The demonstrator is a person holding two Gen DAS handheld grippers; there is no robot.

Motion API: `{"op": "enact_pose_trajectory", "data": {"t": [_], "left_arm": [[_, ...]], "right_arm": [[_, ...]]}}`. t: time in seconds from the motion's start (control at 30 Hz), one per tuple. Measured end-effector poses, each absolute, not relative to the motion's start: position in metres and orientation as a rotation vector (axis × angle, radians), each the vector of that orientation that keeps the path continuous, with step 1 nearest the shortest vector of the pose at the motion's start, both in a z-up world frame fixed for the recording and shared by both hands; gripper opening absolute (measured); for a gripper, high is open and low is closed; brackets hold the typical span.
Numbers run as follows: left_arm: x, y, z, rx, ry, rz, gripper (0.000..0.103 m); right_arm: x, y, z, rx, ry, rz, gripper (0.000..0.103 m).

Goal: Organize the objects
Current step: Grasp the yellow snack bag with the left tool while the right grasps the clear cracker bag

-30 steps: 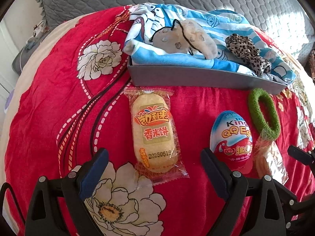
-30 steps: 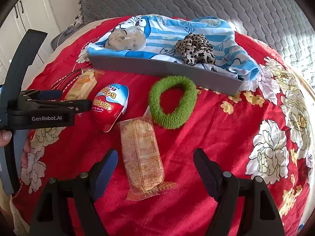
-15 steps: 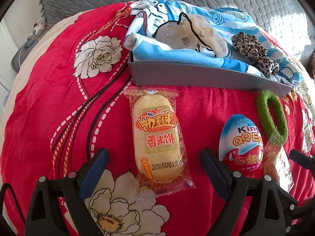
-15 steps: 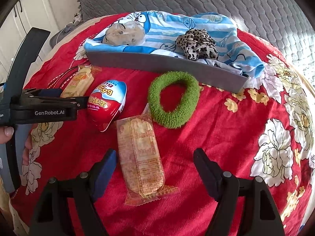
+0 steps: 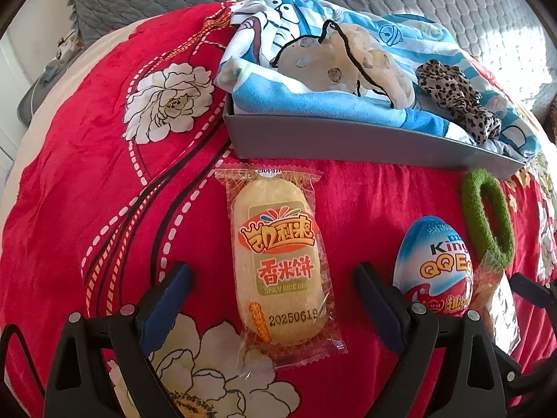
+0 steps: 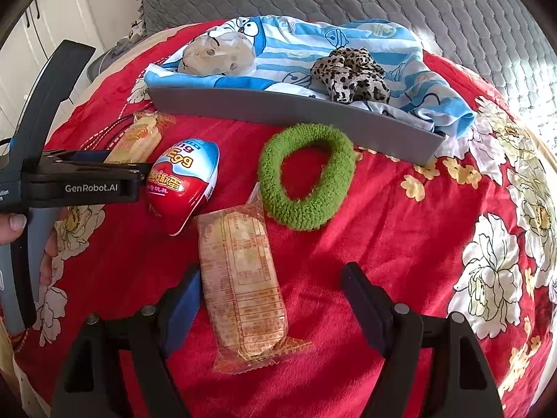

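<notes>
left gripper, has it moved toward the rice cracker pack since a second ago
Yes. In the left wrist view the left gripper has eased forward; the rice cracker pack sits further between its open jaws.

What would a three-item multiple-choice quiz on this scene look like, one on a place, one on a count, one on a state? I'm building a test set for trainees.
1. Where does the leopard scrunchie lie?
A. on the blue cloth in the tray
B. on the red bedspread
C. on the egg

2. How many wrapped rice crackers lie on the bedspread?
A. one
B. two
C. four

3. The right gripper's fingers are:
A. shut on the green scrunchie
B. open, holding nothing
C. shut on the egg

Answers:
1 A: the leopard scrunchie sits on the blue cloth in the tray.
2 B: one rice cracker lies left of the egg, one nearer.
3 B: the right gripper straddles that nearer cracker without clamping it.
</notes>
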State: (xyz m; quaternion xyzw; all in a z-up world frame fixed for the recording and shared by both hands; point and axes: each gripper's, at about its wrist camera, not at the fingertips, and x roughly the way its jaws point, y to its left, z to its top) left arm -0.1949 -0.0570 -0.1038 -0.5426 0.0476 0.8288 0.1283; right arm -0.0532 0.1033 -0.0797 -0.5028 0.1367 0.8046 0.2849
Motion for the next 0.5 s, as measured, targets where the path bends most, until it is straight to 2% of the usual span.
{"op": "enact_pose_trajectory", "data": {"t": [0.23,0.5], "left_arm": [[-0.1964,-0.0550,-0.1049,-1.565,0.141,2.415,0.094],[-0.1995,-0.0553,-0.1052,-1.564,0.132,2.403,0.094]], "right_arm": [[-0.0528,0.1040,-0.0806,-1.341,0.365,2.152,0.078],[-0.0563,0.1014,-0.0810,-1.355,0.343,2.173,0.066]]}}
